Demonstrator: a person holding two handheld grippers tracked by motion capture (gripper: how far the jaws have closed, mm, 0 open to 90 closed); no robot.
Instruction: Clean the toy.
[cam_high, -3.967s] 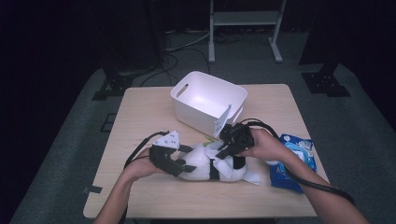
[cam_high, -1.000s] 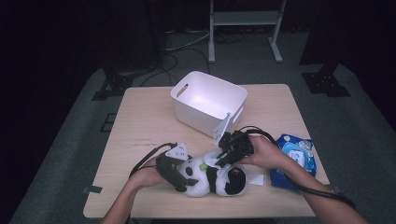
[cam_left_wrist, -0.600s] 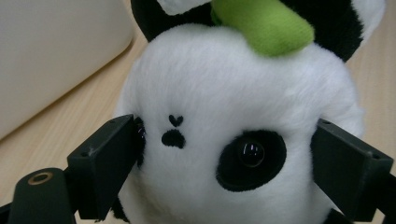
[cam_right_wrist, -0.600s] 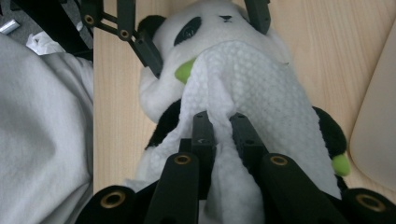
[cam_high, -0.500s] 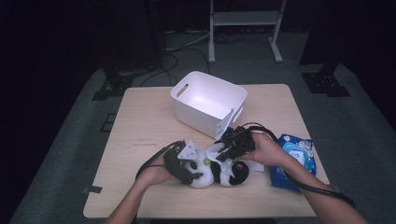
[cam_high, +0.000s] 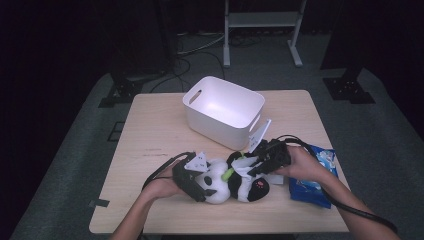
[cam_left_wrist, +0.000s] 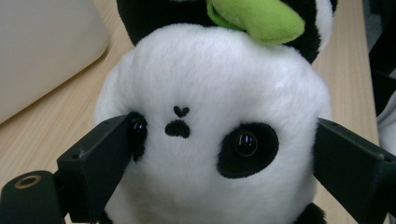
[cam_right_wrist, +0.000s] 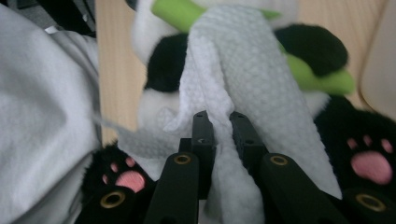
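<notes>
A black-and-white panda plush (cam_high: 230, 182) lies on its back near the table's front edge, with a green stalk (cam_left_wrist: 261, 18) on its chest. My left gripper (cam_high: 202, 187) has its jaws on either side of the panda's head (cam_left_wrist: 210, 116), touching both cheeks. The jaws have just been opening a little with the head still between them. My right gripper (cam_high: 252, 167) is shut on a white wipe (cam_right_wrist: 243, 70), which drapes over the panda's belly and the green stalk (cam_right_wrist: 322, 74). The pink-padded paws (cam_right_wrist: 371, 165) flank the right gripper (cam_right_wrist: 219, 123).
A white plastic bin (cam_high: 222, 112) stands just behind the panda at mid-table. A blue wipes pack (cam_high: 312, 175) lies under the right hand at the table's right edge. A pale cloth (cam_right_wrist: 42, 116) lies beside the panda in the right gripper view.
The right gripper has slid a little sideways with the wipe across the panda's body. The left hand has stayed at the head.
</notes>
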